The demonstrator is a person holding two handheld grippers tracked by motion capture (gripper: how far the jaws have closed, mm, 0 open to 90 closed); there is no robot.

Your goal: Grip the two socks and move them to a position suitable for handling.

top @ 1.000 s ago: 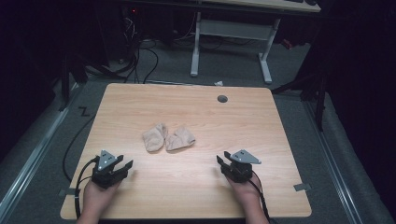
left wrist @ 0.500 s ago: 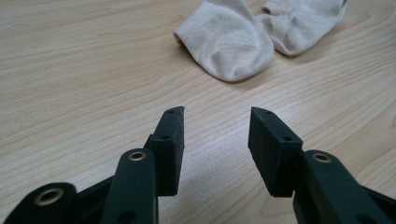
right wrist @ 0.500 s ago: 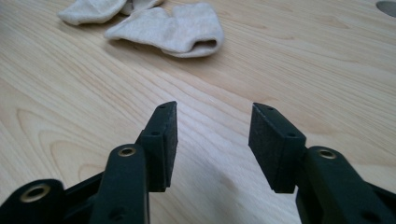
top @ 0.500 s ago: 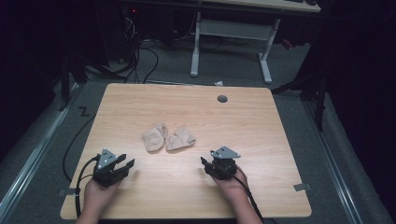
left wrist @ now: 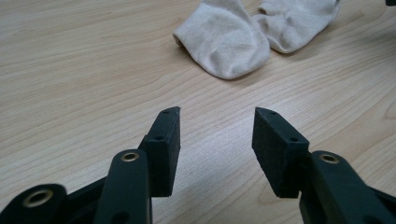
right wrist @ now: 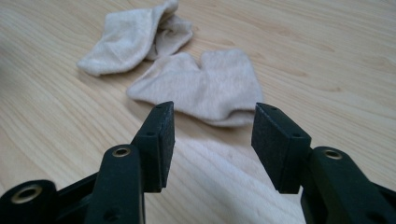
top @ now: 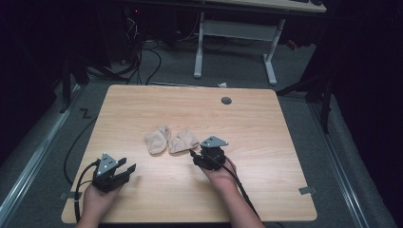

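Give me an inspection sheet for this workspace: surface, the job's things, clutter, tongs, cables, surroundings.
Surface: light wooden table, with a round grommet hole near the far edge.
Job's things: two beige socks side by side mid-table, the left sock and the right sock; whether they touch cannot be told.
Clutter: nothing seen on the table.
Tongs: left tongs open, at the near left, apart from the socks; right tongs open, right beside the right sock, nothing gripped.
Cables: one black cable loops off the left tongs, another runs along the right forearm.
Surroundings: dark room, grey carpet, a white desk frame and floor cables behind the table.
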